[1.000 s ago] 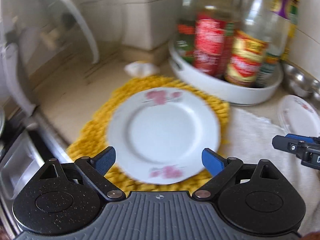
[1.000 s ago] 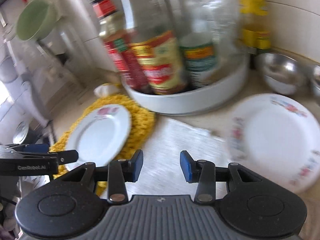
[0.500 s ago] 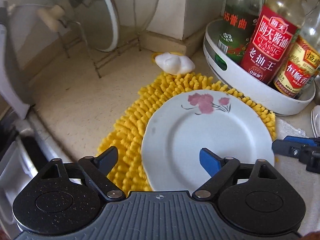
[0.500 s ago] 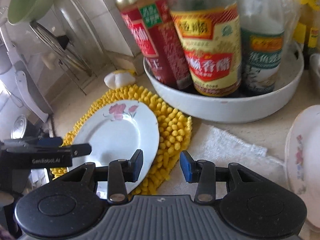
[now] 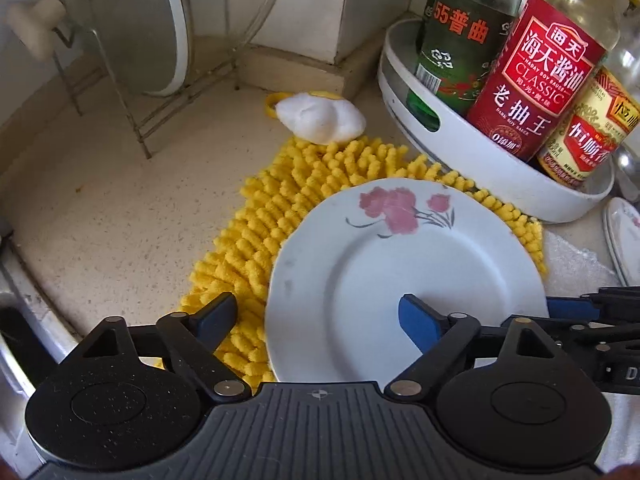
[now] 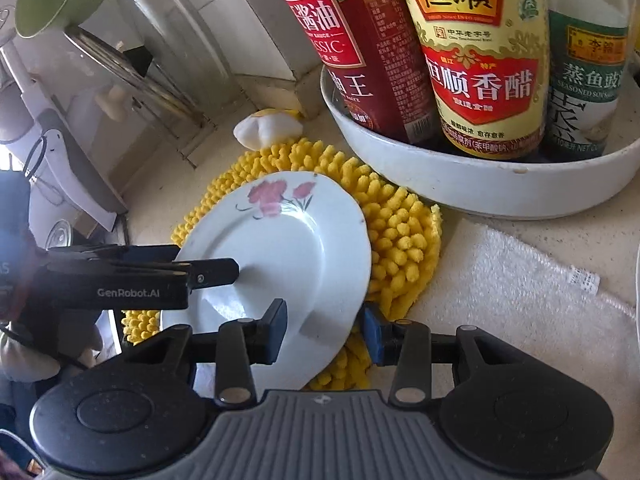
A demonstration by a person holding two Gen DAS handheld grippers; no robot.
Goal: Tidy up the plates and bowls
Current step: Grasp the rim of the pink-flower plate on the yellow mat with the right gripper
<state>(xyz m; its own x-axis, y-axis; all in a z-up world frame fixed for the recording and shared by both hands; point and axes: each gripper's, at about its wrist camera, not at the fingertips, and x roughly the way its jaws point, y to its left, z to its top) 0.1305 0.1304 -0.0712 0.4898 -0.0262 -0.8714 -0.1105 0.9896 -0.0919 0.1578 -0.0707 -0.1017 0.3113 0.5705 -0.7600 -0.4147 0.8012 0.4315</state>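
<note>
A red-labelled soy sauce bottle [image 5: 536, 80] reads "CLASSIC". Just beside it, the white round pink-flowered plate [image 5: 400, 280] lies on a yellow mat [image 5: 280, 216]. Left gripper [image 5: 318, 316] spread apart; right gripper [image 6: 326, 330] closing astride the plate's rim.

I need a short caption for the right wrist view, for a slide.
Right gripper closing around the rim of the flowered plate on the yellow mat, left gripper alongside.
</note>
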